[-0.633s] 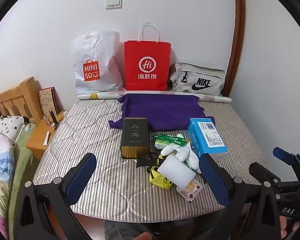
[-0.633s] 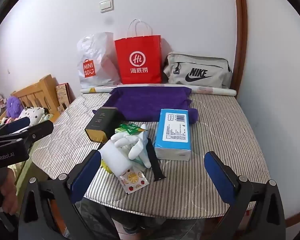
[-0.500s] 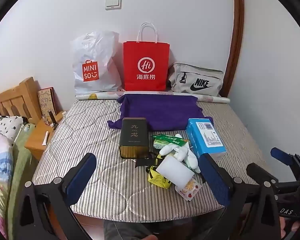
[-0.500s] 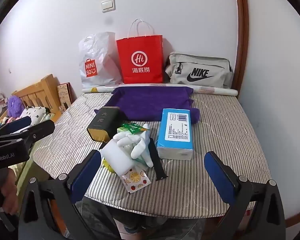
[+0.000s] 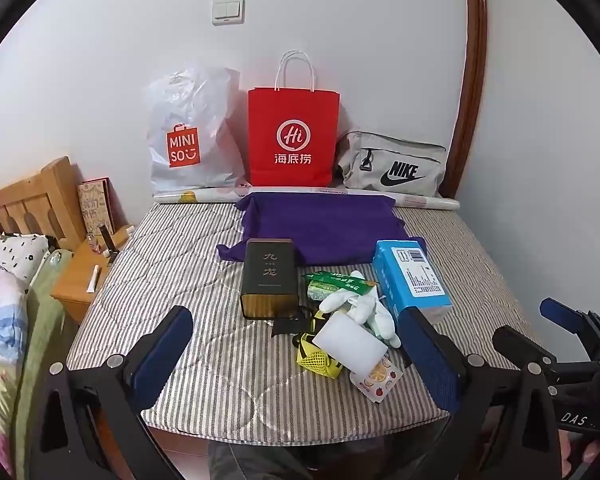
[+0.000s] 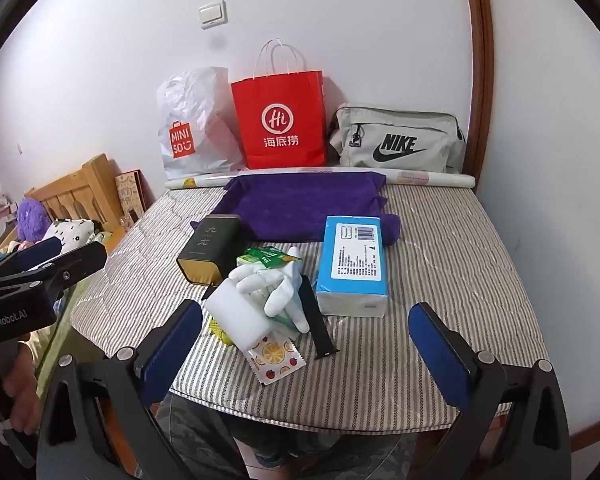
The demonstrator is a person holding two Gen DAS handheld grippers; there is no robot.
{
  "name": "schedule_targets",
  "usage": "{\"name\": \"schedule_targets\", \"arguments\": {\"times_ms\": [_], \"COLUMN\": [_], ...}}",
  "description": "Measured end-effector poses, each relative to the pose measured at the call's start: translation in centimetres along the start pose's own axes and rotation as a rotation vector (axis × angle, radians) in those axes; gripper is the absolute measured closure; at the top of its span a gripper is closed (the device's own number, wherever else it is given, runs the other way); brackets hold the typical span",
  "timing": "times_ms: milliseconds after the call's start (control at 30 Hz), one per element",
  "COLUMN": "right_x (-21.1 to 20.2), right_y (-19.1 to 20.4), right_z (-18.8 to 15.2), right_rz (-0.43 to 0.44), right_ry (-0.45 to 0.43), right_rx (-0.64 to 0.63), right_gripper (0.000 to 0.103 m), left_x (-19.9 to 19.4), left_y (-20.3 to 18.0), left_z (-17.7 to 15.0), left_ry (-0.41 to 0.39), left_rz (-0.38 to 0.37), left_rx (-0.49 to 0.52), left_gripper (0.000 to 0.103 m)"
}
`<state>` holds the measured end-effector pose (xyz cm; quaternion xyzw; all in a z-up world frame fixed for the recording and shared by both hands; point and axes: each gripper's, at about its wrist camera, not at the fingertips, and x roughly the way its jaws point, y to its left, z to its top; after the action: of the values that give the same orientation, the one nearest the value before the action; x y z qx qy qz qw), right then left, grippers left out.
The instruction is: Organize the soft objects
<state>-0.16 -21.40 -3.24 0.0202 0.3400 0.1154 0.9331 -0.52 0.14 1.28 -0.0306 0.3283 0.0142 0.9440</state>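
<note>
Nothing sorted yet: white glove [image 5: 364, 308], sponge [image 5: 346, 346] and tissue pack [image 5: 410, 276] sit jumbled near the mattress's [image 5: 180, 264] front edge; left gripper [image 5: 296, 354] and right gripper [image 6: 306, 344] hover, fingers spread, empty.

White walls [image 5: 380, 20] all round, a switch [image 5: 227, 8] up high. Wooden headboard [image 5: 28, 200] left, nightstand [image 5: 82, 276] beside it, brown trim [image 5: 470, 80] right.

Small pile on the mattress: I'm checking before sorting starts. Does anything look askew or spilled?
Nothing spilled. The white gloves, sponge block and sachets lie jumbled, overlapping, beside the dark tin on its side.
</note>
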Motion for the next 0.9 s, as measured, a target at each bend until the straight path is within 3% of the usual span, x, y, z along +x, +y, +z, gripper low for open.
{"name": "schedule_targets", "arguments": {"times_ms": [900], "right_x": [-0.52], "right_y": [-0.56], "right_z": [-0.04], "right_rz": [-0.001], "right_ry": [-0.006], "right_rx": [0.018], "right_gripper": [0.001], "left_x": [-0.65], "left_y": [-0.09], "left_z": [-0.24], "left_ry": [-0.001], "left_rz": [0.002], "left_rx": [0.003], "left_gripper": [0.000]}}
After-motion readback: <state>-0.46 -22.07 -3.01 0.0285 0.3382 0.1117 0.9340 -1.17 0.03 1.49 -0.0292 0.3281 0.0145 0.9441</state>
